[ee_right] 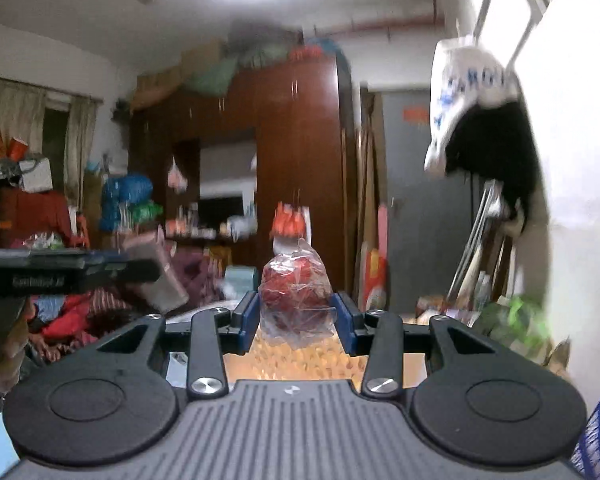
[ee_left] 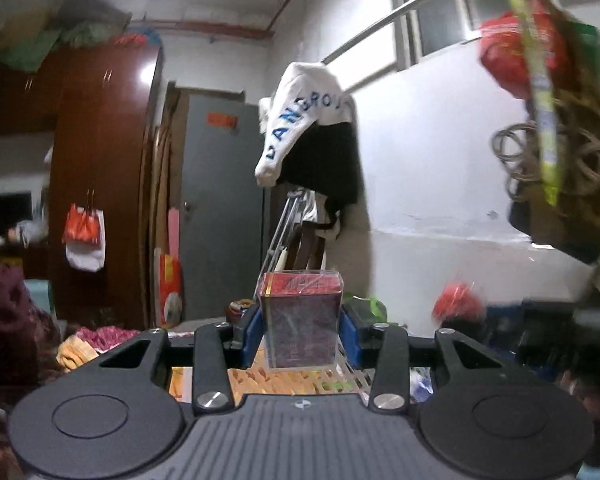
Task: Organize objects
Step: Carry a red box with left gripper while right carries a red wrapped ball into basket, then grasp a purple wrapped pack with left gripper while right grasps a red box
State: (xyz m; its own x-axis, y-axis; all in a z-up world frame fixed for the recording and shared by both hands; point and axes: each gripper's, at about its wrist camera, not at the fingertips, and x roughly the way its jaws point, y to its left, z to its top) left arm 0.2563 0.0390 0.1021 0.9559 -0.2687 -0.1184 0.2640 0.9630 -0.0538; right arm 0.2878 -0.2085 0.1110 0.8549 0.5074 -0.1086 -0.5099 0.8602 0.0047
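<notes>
The left gripper (ee_left: 301, 320) is held nearly level, and its jaws are clamped on a box (ee_left: 302, 318). The box is dark red, wrapped in clear film, and stands upright between the two blue pads (ee_left: 247, 334), which press on its sides. It is carried in the air, above an orange lattice surface (ee_left: 296, 382) seen below the fingers. Beyond the box a white garment (ee_left: 300, 116) with blue letters is hung over a black one on the white wall, next to a grey door (ee_left: 220, 208). A brown wardrobe (ee_left: 100, 160) is seen at the left.

The right gripper (ee_right: 296, 314) is also held nearly level, and its jaws are clamped on a bag (ee_right: 296, 300). The bag is of clear plastic with red contents; it is gripped by its lower part between the blue pads (ee_right: 249, 316), with its knotted top pointing up. It is likewise lifted clear of the orange surface (ee_right: 300, 360) below. The other gripper's black body (ee_right: 60, 272) is seen at the left edge of the right wrist view. The background is blurred in both views
</notes>
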